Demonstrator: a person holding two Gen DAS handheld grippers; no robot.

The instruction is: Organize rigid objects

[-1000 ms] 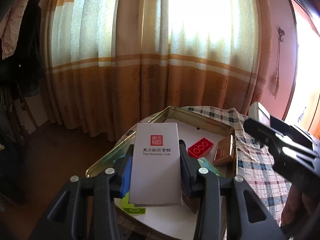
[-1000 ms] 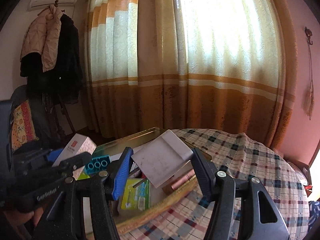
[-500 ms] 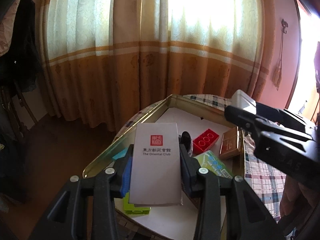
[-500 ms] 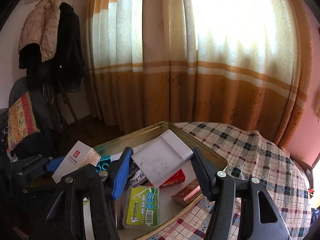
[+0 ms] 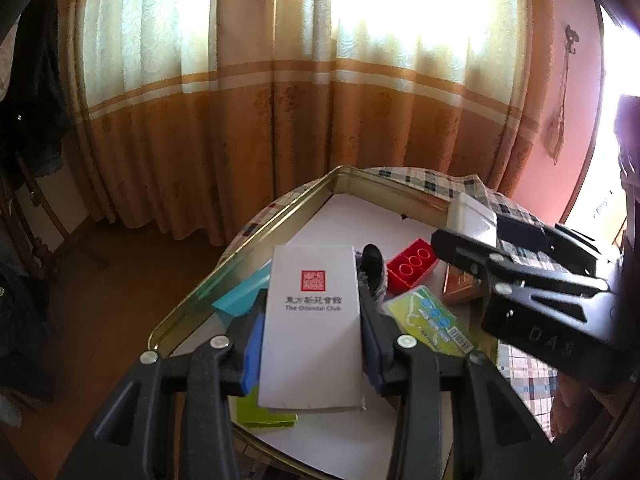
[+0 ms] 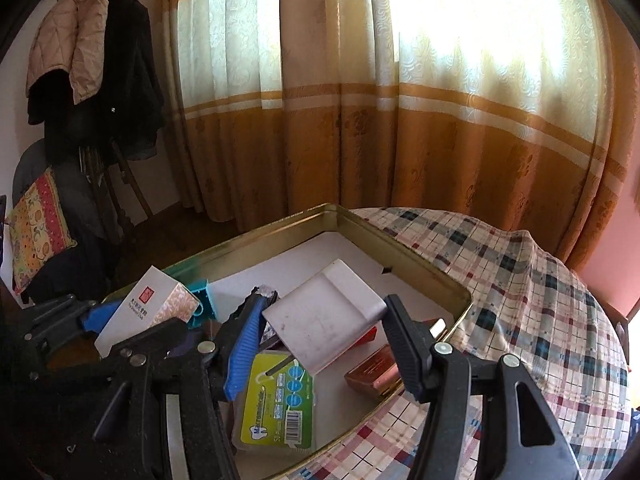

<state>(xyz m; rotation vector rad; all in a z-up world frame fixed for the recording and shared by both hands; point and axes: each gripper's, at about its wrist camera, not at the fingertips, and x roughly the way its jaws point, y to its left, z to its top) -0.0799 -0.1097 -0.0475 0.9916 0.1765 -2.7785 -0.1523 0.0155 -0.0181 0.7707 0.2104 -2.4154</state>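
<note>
The left tongs (image 5: 312, 320) clamp a white card box (image 5: 312, 320) at lower centre, above the gold tin (image 6: 404, 250). The right tongs (image 6: 320, 320) pinch a white case (image 6: 324, 318) at centre frame. With both crowding the cluttered tin, the tongs may well collide, or a release may tip a box onto the red brick (image 5: 412, 266).

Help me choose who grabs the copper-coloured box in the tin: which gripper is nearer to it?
Right. The right gripper, holding a white case, hangs just above the copper-coloured box. The left gripper, holding a white carton, is across the tin.

Home — curtains (image 6: 360, 128), hung coats (image 6: 92, 52)
</note>
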